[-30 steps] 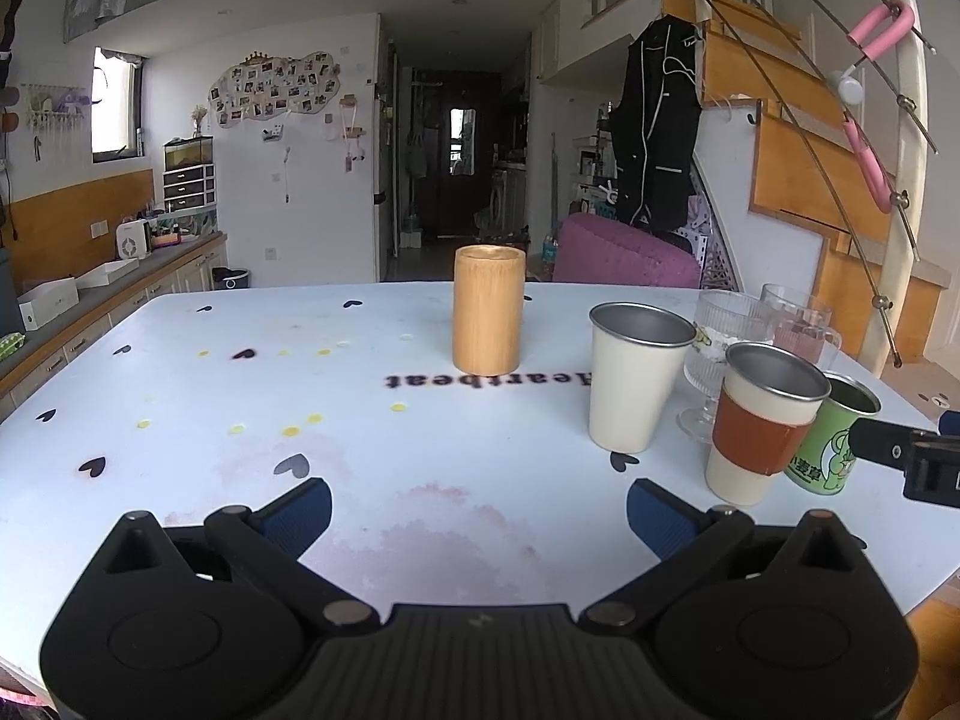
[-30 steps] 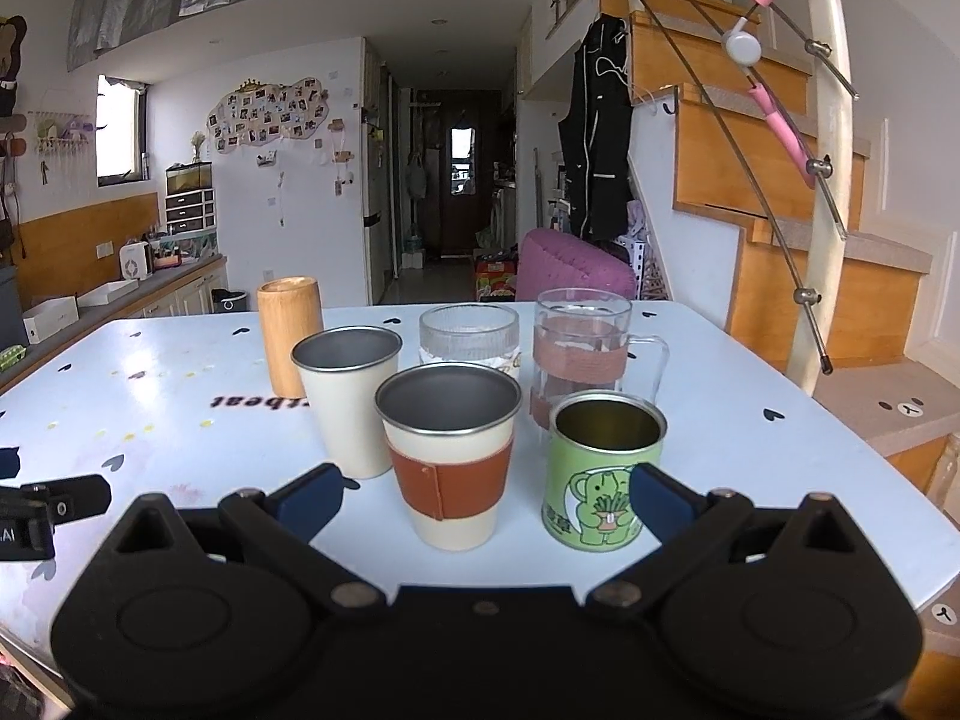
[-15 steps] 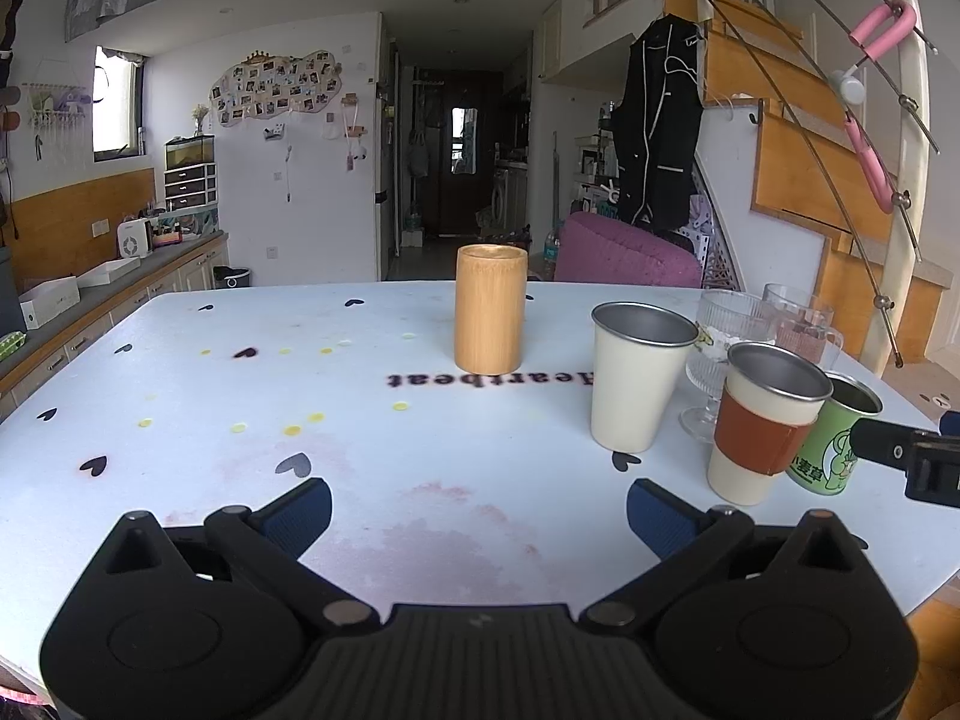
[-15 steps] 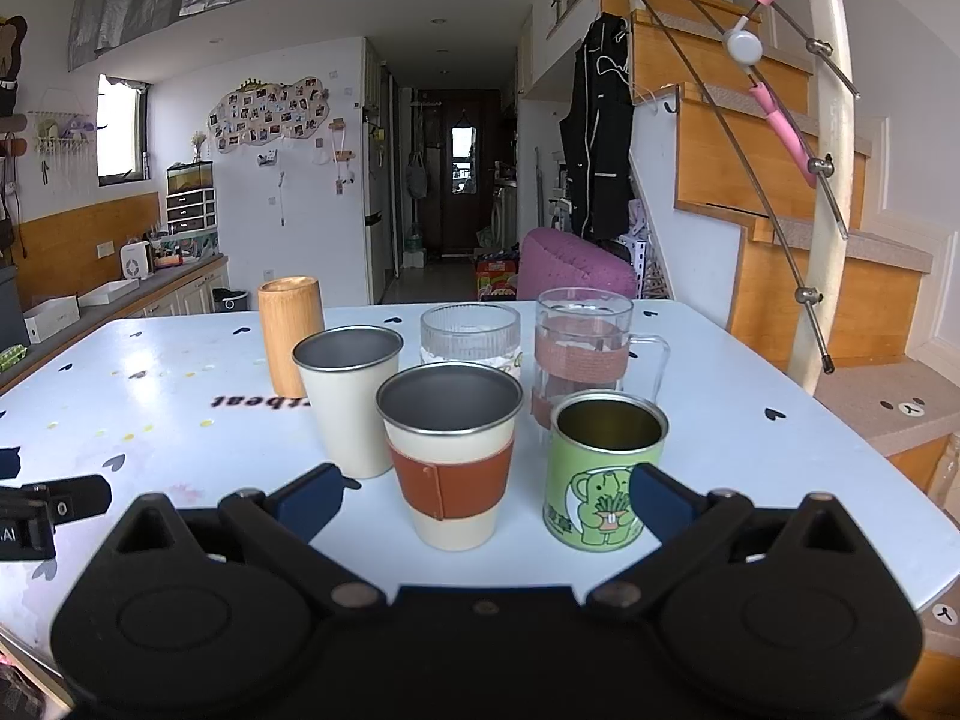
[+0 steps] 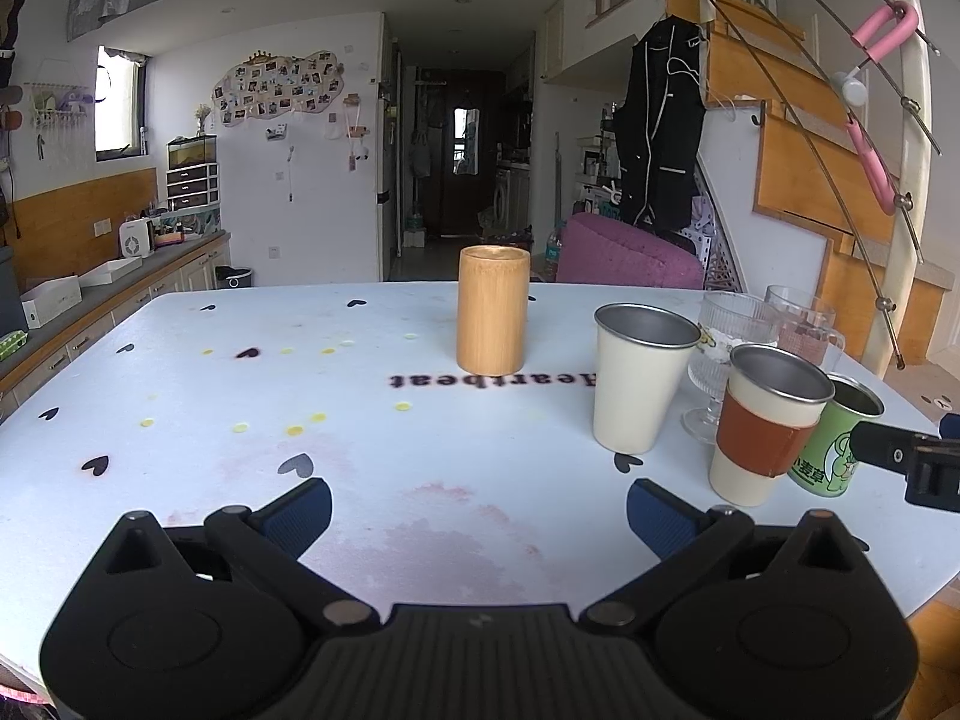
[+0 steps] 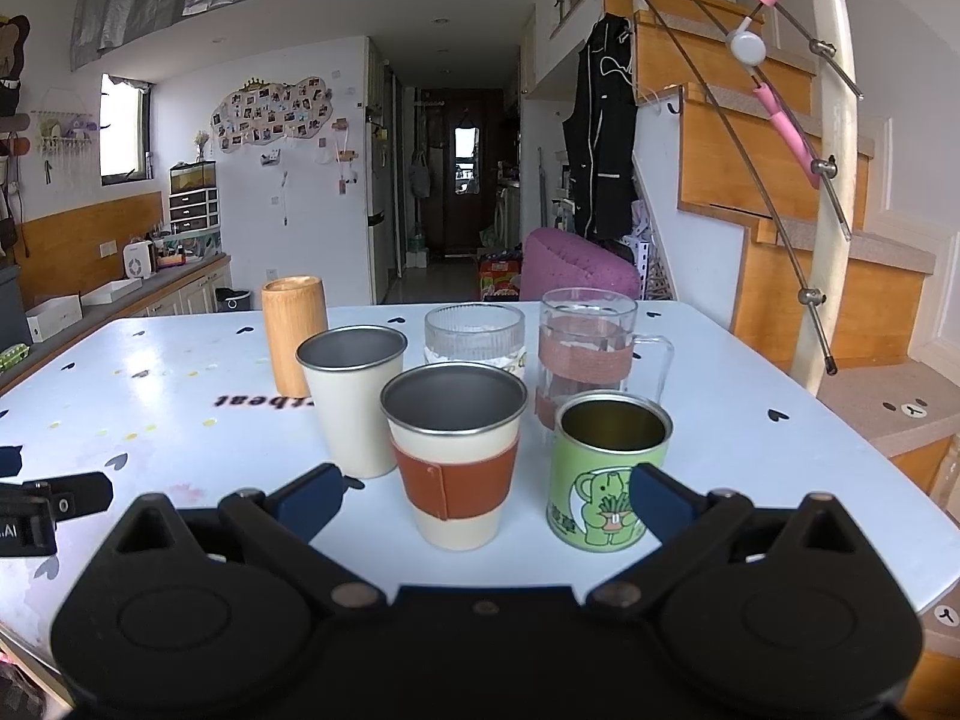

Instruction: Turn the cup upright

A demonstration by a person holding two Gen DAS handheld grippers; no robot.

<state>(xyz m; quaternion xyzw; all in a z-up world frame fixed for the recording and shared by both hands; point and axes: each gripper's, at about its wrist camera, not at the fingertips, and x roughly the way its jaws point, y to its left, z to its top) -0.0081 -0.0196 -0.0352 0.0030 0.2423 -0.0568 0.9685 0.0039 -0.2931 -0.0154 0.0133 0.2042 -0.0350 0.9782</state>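
A bamboo cup [image 5: 493, 310] stands on end on the white table [image 5: 240, 396], apart from the others; it also shows in the right wrist view [image 6: 294, 336]. I cannot tell which end is up. My left gripper [image 5: 479, 510] is open and empty, low over the near table, well short of the cup. My right gripper [image 6: 485, 495] is open and empty, just before a cream cup with a brown sleeve [image 6: 454, 456] and a green tin cup [image 6: 607, 471]. All cups with visible mouths stand upright.
A cream metal cup [image 6: 355, 399], a ribbed glass [image 6: 474, 336] and a glass mug [image 6: 591, 354] stand behind the front pair. The right gripper's side shows in the left wrist view [image 5: 906, 462]. A staircase and railing rise at right.
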